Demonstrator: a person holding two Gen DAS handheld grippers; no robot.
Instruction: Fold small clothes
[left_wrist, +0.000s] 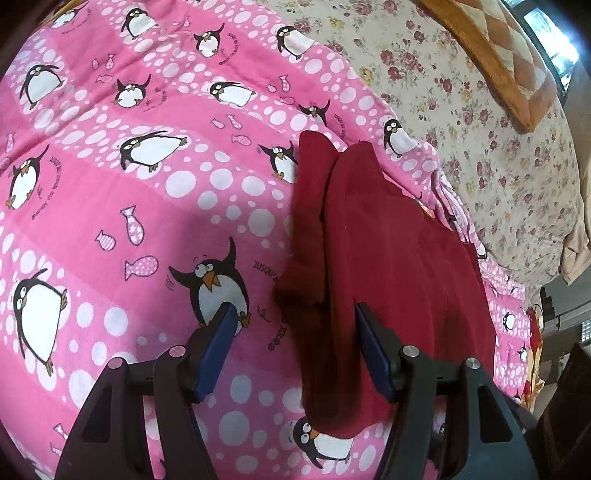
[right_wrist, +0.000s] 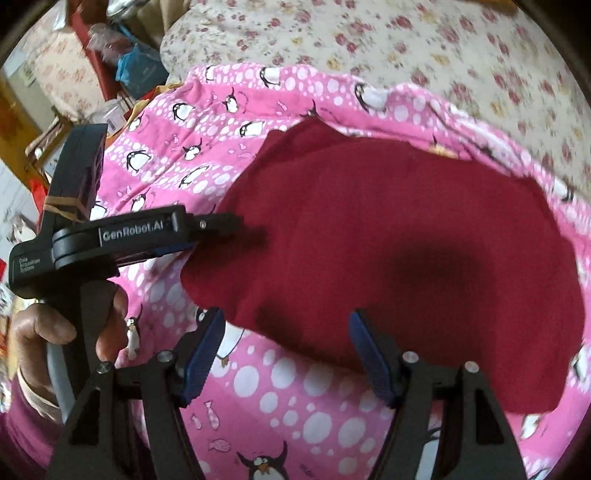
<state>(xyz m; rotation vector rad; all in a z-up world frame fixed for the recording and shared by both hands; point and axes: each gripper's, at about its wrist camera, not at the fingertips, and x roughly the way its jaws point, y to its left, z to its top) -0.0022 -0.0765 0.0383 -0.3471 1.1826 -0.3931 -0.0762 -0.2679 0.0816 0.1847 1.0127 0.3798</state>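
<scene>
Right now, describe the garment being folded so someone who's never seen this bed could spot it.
Start from the cream bedsheet with red roses; on it lies a pink quilt printed with penguins and white dots. Near that quilt's edge beside the bare sheet rests a dark red knitted garment, one narrow part running alongside its body. It is the only plain, unpatterned fabric there.

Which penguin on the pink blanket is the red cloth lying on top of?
The penguin at the bottom edge, under the red cloth: its head is partly covered. The other nearby penguins show whole.
</scene>
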